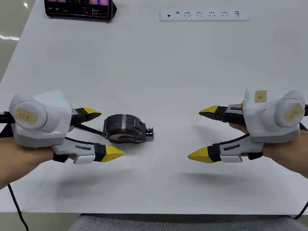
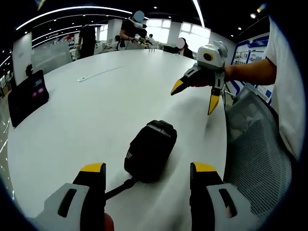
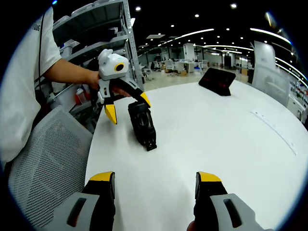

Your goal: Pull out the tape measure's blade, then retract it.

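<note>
Left claw (image 1: 111, 133) stands open, with one jaw on each side of the tape measure (image 1: 125, 128), but it does not close on it yet. Right claw (image 1: 194, 134) is open too and holds nothing; it is well apart and faces the blade tip (image 1: 150, 133). The tape measure rests on the white desk (image 1: 159, 72), and its blade seems fully inside. In my judgement nothing is done so far: gripping, pulling out and retracting all remain.
</note>
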`<state>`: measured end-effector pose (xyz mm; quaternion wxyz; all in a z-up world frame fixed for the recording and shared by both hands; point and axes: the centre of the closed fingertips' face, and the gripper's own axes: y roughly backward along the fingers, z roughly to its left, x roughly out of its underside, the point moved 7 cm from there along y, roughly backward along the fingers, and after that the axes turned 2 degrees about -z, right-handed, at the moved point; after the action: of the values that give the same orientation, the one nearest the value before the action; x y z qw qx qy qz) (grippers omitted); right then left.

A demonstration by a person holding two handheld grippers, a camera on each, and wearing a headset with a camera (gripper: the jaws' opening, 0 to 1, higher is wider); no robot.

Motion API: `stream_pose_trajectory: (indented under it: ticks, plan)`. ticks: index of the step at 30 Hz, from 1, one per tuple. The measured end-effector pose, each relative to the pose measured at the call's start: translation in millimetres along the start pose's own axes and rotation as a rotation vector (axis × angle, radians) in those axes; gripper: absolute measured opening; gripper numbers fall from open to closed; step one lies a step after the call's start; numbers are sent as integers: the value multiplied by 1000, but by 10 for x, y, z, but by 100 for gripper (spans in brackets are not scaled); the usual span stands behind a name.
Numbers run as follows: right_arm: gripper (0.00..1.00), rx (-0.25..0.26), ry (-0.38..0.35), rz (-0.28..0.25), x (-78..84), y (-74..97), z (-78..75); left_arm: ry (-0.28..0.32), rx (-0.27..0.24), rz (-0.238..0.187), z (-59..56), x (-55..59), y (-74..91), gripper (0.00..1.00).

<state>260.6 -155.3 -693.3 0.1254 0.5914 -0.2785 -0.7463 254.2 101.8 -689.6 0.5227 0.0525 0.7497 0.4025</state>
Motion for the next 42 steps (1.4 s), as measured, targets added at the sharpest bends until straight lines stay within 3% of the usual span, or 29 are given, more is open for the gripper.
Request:
stream_pose_trajectory:
  ticks: [12, 21, 28, 42]
  plan:
    - [65, -41, 25, 23, -22, -143, -27, -93, 52, 77, 35, -14, -109, 60]
    - [64, -59, 34, 24, -48, -202, -46, -163, 73, 128, 82, -9, -155, 44]
    - [64, -71, 34, 28, -41, -237, -50, -207, 79, 148, 100, -15, -185, 33]
    - [58, -86, 63, 27, -57, -353, -48, -270, 100, 180, 83, -17, -209, 28]
